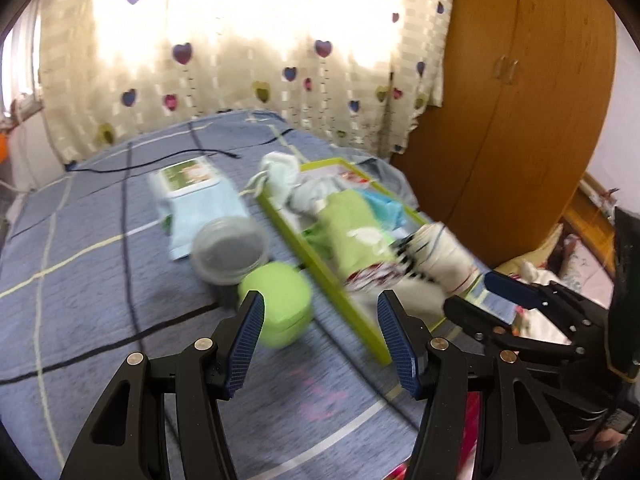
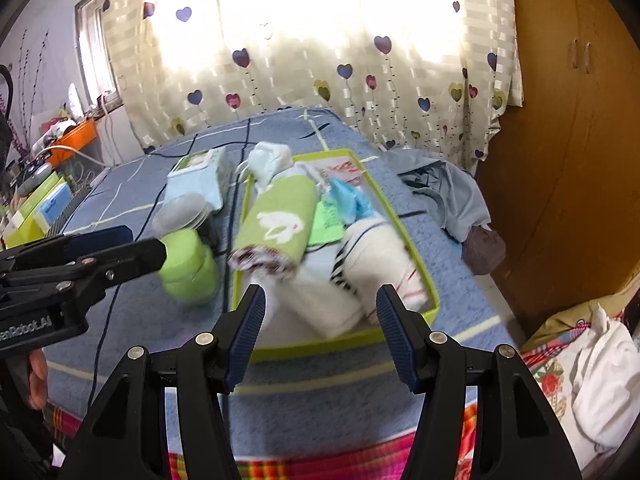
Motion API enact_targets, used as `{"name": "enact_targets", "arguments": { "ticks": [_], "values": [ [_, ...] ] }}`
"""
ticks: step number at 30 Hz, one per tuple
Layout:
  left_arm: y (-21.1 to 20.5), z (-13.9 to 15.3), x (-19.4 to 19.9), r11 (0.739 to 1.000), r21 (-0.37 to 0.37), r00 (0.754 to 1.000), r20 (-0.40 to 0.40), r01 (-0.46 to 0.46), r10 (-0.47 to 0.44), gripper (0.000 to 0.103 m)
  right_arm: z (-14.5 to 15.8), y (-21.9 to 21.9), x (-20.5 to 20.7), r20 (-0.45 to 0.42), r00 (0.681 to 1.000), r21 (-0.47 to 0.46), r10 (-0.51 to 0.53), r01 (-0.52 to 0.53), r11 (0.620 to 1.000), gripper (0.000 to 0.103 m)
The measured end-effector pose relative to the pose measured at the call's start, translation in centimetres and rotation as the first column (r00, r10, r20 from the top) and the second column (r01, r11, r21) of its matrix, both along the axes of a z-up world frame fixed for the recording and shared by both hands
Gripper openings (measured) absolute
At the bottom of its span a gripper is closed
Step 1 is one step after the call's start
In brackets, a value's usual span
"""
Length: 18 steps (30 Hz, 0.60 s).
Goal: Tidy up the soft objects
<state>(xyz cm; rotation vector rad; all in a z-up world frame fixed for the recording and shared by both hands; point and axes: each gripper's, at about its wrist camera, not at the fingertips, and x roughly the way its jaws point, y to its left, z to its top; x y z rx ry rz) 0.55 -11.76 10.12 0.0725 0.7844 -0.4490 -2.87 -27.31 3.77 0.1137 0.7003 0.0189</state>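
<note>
From the left wrist camera, the left gripper point(image 1: 320, 320) hangs over the blue checked bed point(image 1: 100, 280) with its fingers apart and nothing between them. Just ahead lie a green round container point(image 1: 280, 300) and a clear lidded tub point(image 1: 230, 250). To their right a green-rimmed tray point(image 1: 320, 268) holds rolled soft things: a green towel roll point(image 1: 352, 236) and a white roll point(image 1: 440, 256). The right gripper point(image 1: 480, 296) shows at the right edge. From the right wrist camera, the right gripper point(image 2: 320, 312) hovers over the near end of the tray point(image 2: 424, 276), fingers apart and empty, the green towel roll point(image 2: 280, 220) and white roll point(image 2: 384, 264) lying inside.
</note>
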Motion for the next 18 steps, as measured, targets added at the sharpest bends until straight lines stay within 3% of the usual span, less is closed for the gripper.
{"name": "enact_targets", "arguments": {
  "ticks": [6, 18],
  "values": [
    [2.3, -2.1, -1.0, 0.997, 0.040, 0.998, -0.018, -0.061, 0.062, 0.058, -1.9, 1.9, -1.2, -0.032, 0.999, -0.012, 0.005, -0.005, 1.000, 0.059],
    [6.1, -5.3, -2.8, 0.978, 0.076, 0.979, -0.037, -0.195, 0.198, 0.059, -5.1, 6.3, -1.7, -0.106, 0.989, -0.066, 0.107, -0.114, 0.991, 0.059]
  ]
}}
